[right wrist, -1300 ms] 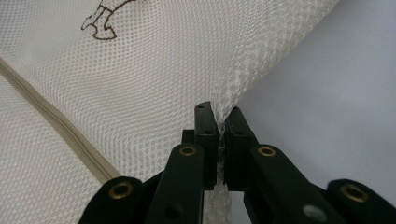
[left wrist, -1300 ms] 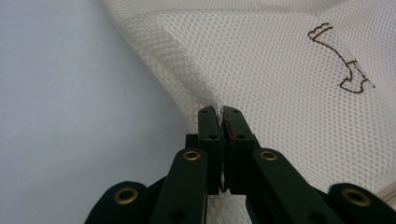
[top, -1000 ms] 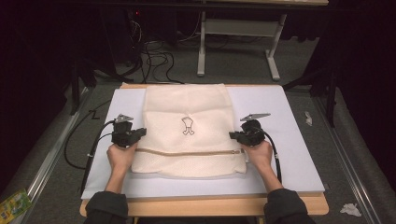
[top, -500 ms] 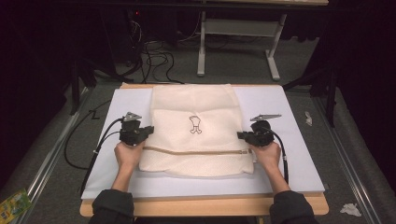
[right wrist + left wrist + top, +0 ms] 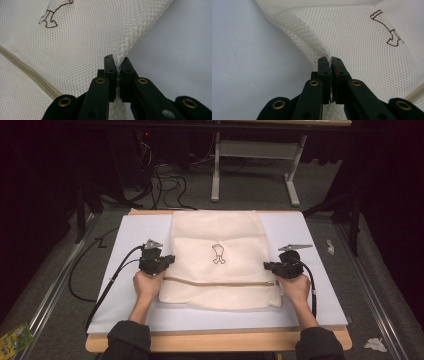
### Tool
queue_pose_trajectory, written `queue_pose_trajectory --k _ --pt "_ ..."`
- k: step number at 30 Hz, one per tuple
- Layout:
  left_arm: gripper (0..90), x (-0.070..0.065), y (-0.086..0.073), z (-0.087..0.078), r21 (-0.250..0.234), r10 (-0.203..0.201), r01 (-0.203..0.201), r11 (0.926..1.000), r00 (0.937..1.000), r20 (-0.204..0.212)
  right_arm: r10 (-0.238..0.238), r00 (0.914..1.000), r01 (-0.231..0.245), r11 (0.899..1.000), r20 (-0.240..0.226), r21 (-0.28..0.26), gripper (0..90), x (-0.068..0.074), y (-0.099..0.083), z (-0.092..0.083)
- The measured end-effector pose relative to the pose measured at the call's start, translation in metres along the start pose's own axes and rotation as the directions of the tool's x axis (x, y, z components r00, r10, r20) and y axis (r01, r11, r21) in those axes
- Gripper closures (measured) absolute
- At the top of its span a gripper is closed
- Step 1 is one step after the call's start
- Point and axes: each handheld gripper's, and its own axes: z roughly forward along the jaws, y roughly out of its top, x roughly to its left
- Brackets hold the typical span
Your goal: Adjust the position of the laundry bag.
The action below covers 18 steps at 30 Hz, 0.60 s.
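Observation:
A cream mesh bag (image 5: 220, 230) lies flat on the white sheet (image 5: 130, 235) covering the table. It has a tan zipper (image 5: 220, 282) across its near part and a small dark drawn figure (image 5: 218, 254) in the middle. My left gripper (image 5: 169, 260) is shut on the bag's left edge, the mesh (image 5: 342, 32) pinched and pulled up between its jaws (image 5: 329, 60). At the bag's right edge my right gripper (image 5: 268, 266) is shut on the mesh (image 5: 95, 37) in the same way (image 5: 117, 60). A hand holds each gripper from the near side.
The table's wooden front edge (image 5: 215, 341) runs below the sheet. Black cables (image 5: 107, 285) trail off the left gripper over the table's side. On the floor are a green packet (image 5: 15, 338), crumpled paper (image 5: 375, 344) and a white frame (image 5: 250, 165) behind the table.
Both grippers have moved to the right across the table, still shut on the bag's edges. The bag has shifted right with them.

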Motion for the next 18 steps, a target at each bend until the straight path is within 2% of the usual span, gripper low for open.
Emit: queue_pose_trajectory --k 2,5,7,11,18 --pt "87.1 -0.0027 0.0018 0.0017 -0.006 0.008 -0.008 1.0000 1.0000 -0.004 0.008 1.0000 -0.008 1.000 0.001 -0.005 87.7 -0.0026 -0.0015 -0.0016" --pt "86.9 -0.0029 0.0030 0.0023 -0.017 -0.011 0.011 0.9998 0.9999 0.001 0.015 0.9999 -0.015 1.000 0.004 -0.009 87.7 -0.0064 -0.0023 -0.0032" --pt "86.7 -0.0034 0.0025 0.0028 -0.018 -0.007 0.007 0.9998 0.9999 -0.007 0.012 0.9999 -0.012 1.000 0.009 -0.010 87.7 -0.0081 -0.0023 -0.0031" --pt "86.0 -0.0034 0.0005 0.0062 0.003 0.006 -0.006 1.0000 0.9998 -0.017 0.019 0.9998 -0.019 1.000 0.010 -0.007 87.4 -0.0093 -0.0027 -0.0016" --pt "85.3 -0.0032 -0.0003 0.0083 0.011 0.005 -0.005 0.9999 0.9996 -0.027 0.022 0.9997 -0.022 1.000 0.011 0.005 86.9 -0.0089 -0.0037 0.0023"
